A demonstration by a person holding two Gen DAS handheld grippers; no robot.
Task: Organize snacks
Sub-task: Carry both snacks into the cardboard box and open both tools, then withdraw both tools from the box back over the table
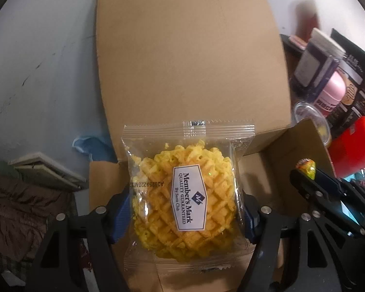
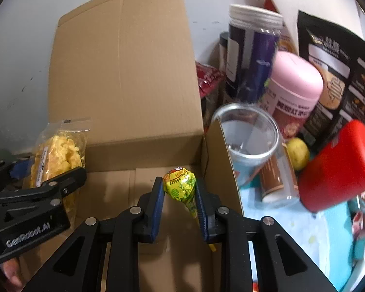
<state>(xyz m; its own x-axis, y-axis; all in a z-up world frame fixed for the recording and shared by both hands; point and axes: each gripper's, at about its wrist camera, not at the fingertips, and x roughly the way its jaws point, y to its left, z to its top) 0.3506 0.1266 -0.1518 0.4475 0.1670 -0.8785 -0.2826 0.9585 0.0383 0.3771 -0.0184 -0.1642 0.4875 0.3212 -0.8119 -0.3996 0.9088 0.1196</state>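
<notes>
Left gripper (image 1: 182,216): clamped on the waffle snack packet (image 1: 186,189), its blue pads pressed against the packet's two side edges.
Waffle snack packet: clear wrapper, yellow lattice waffle inside, white "Member's Mark" label on top; held flat above the open cardboard box (image 1: 192,56), over its floor near the left inner corner. In the right wrist view the same packet (image 2: 58,155) appears edge-on at the left, pinched in the black fingers of the other gripper.
Right gripper (image 2: 180,194): clenched on the lollipop (image 2: 180,182), blue pads tight on both sides of the wrapped head.
Lollipop: yellow-green wrapper with a pineapple print, stick running down between the fingers; held above the box floor, near the right side flap (image 2: 221,170). In the left wrist view it (image 1: 306,168) shows at the tip of the right gripper's fingers.
Cardboard box: open, tall rear flap standing up, bare brown floor below both snacks.
Beside the box, right: clear empty plastic cup (image 2: 250,131), pink-lidded jar (image 2: 294,92), dark blue canister with white lid (image 2: 253,41), red container (image 2: 338,163), black printed bag (image 2: 340,68), all close together.
Person: a fingertip (image 2: 9,271) visible under the left gripper's body.
</notes>
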